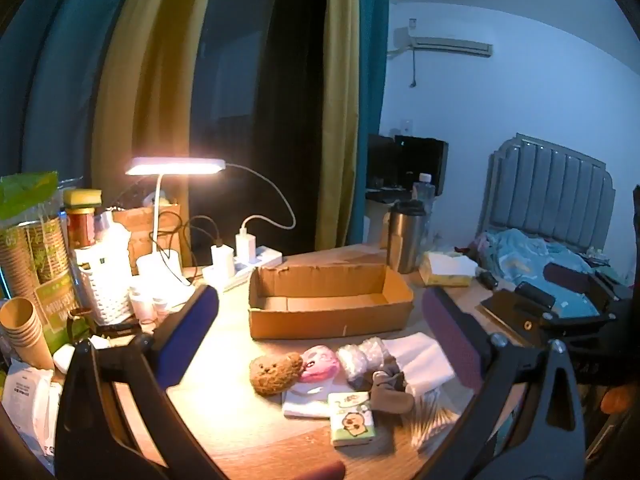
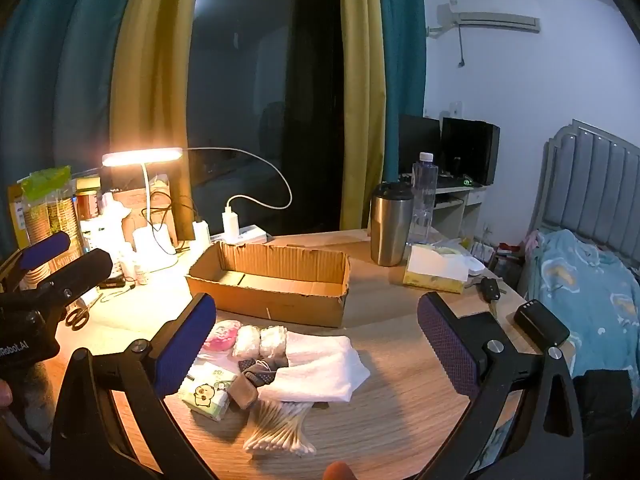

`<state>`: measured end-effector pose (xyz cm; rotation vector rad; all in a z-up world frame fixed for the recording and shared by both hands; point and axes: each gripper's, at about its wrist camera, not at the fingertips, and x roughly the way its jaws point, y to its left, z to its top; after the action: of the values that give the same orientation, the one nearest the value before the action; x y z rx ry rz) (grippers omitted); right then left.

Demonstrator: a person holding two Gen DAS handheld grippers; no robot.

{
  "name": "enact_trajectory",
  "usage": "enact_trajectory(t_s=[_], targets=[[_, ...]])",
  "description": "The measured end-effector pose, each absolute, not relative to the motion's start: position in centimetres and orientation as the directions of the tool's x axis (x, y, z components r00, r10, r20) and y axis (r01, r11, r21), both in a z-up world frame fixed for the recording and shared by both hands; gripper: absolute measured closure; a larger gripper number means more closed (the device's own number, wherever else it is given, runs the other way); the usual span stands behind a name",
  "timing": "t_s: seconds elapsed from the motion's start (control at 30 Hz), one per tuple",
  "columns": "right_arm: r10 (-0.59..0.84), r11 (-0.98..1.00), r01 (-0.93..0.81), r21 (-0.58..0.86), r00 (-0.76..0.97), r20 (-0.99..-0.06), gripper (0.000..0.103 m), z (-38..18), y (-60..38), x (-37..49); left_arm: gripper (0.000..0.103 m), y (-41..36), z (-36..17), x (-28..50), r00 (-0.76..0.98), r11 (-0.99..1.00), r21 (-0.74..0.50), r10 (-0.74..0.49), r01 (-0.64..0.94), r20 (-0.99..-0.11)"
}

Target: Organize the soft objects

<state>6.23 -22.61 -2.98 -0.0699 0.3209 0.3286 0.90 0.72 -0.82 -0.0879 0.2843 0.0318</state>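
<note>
An open, empty cardboard box [image 1: 328,300] [image 2: 272,280] stands mid-table. In front of it lies a pile of soft things: a brown plush [image 1: 275,372], a pink plush [image 1: 320,363] [image 2: 221,336], bubble-wrap rolls [image 1: 362,356] [image 2: 260,340], a folded white towel [image 1: 420,360] [image 2: 320,364], grey socks [image 1: 390,394] [image 2: 252,380], a tissue pack [image 1: 352,418] [image 2: 208,392] and cotton swabs [image 2: 280,428]. My left gripper [image 1: 320,344] is open above the pile, and it also shows at the left of the right wrist view [image 2: 60,256]. My right gripper [image 2: 316,344] is open above the towel.
A lit desk lamp [image 1: 176,168], a white basket [image 1: 106,292], paper cups [image 1: 22,328], chargers on a power strip [image 1: 240,264] and scissors [image 2: 78,316] crowd the table's left. A steel tumbler [image 2: 390,228], tissue box [image 2: 438,270] and car key [image 2: 490,290] stand right. A bed [image 2: 592,280] lies beyond.
</note>
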Motion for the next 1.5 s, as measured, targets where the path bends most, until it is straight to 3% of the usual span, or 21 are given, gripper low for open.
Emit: enact_trajectory(t_s=[1.5], targets=[[0.319, 0.940, -0.340, -0.009, 0.890, -0.326, 0.001, -3.2, -22.5, 7.0, 0.001, 1.0, -0.8, 1.1, 0.958, 0.993, -0.114, -0.014, -0.019, -0.285]])
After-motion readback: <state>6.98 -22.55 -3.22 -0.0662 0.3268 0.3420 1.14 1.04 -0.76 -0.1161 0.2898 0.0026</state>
